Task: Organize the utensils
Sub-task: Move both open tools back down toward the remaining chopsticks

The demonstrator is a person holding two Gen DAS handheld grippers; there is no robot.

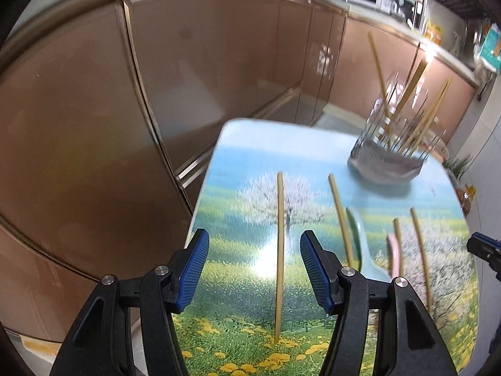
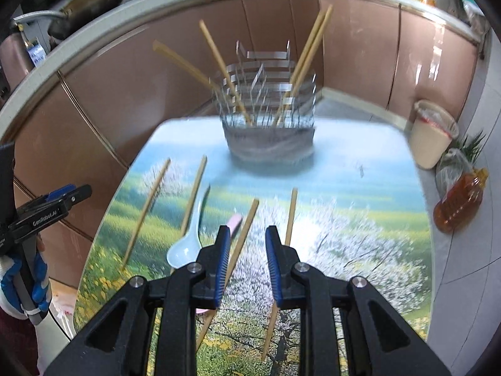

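Observation:
A wire utensil holder [image 2: 269, 119] stands at the far side of the landscape-printed table [image 2: 360, 188], with several chopsticks leaning in it; it also shows in the left wrist view [image 1: 394, 147]. Several loose chopsticks lie on the table. My left gripper [image 1: 254, 266] is open and empty, with one chopstick [image 1: 279, 250] lying between its fingers below. My right gripper [image 2: 247, 263] is open and empty above a chopstick [image 2: 242, 244] and beside another chopstick [image 2: 290, 219]. A pale blue spoon [image 2: 188, 241] and a pink spoon [image 2: 234, 221] lie between the grippers.
Brown cabinet fronts [image 1: 94, 125] run behind and to the left of the table. On the floor to the right stand a cream bin [image 2: 430, 134], a bottle of amber oil [image 2: 460, 200] and a bag of greens [image 2: 454, 159]. The table's left edge [image 1: 200, 213] is close to my left gripper.

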